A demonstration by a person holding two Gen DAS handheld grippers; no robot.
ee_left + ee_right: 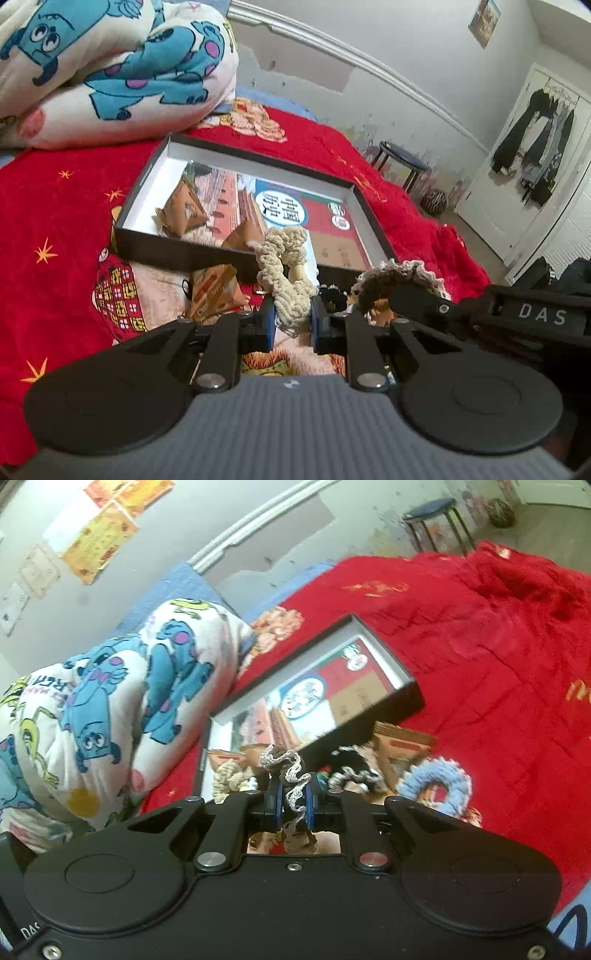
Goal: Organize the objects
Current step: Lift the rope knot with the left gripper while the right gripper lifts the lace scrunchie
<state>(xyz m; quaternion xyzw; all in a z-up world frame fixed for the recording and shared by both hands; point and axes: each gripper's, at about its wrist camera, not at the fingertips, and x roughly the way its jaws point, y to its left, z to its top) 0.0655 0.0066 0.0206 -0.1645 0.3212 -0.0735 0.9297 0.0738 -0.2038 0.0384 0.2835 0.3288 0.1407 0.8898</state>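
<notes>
On a bed with a red blanket (55, 206), two handheld grippers work over a scatter of crocheted scrunchies. The left gripper (292, 325) pinches a cream scrunchie (284, 266) between its blue pads, holding it at the near edge of a shallow black box (236, 254). The right gripper (294, 805) is closed on a brown scrunchie (288, 775) with white trim. Two tan triangular packets (183, 212) lie inside the box on a printed sheet; another packet (212, 291) sits on the blanket just outside it. A blue scrunchie (436, 781) lies nearby, and a cartoon-print quilt (110, 62) is bunched behind the box
</notes>
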